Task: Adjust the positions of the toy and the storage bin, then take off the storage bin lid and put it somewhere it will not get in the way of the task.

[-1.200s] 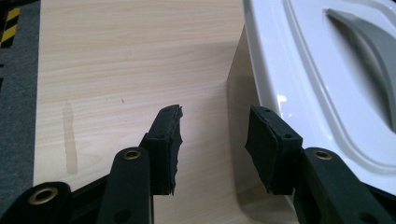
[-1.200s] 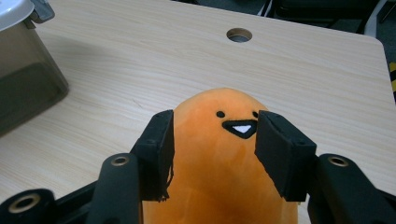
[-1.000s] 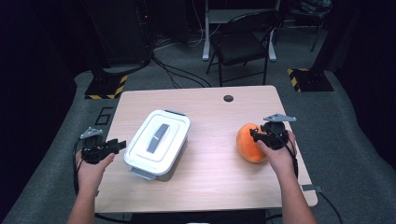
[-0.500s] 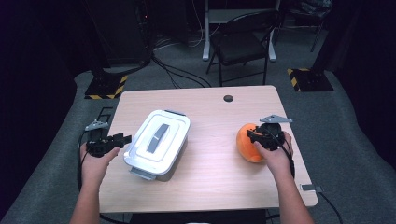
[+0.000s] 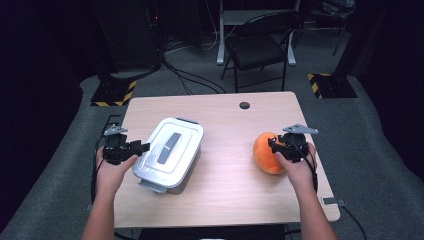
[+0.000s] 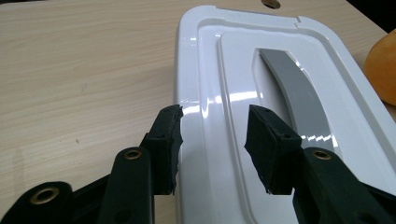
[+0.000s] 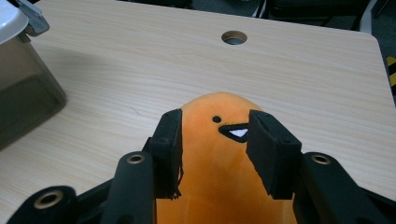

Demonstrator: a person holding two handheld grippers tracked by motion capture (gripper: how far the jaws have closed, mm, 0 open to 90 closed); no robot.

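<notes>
The orange plush toy [image 5: 266, 152] lies near the table's [image 5: 225, 200] right edge, directly under and ahead of the right gripper [image 5: 278, 146], its long axis running along the jaws; whether the half-closed pads already press it I cannot tell. The left gripper [image 5: 142, 147], half open and empty, sits at the white lidded box [image 5: 167, 155]. Since a second ago it has come in toward the box while the right jaws narrowed

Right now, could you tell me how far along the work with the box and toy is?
Nothing looks finished: the lid is on the box. In hand: the right tool straddles the orange plush toy, grip unclear; the left tool hovers open at the lid's edge. Opening the box probably remains.
</notes>
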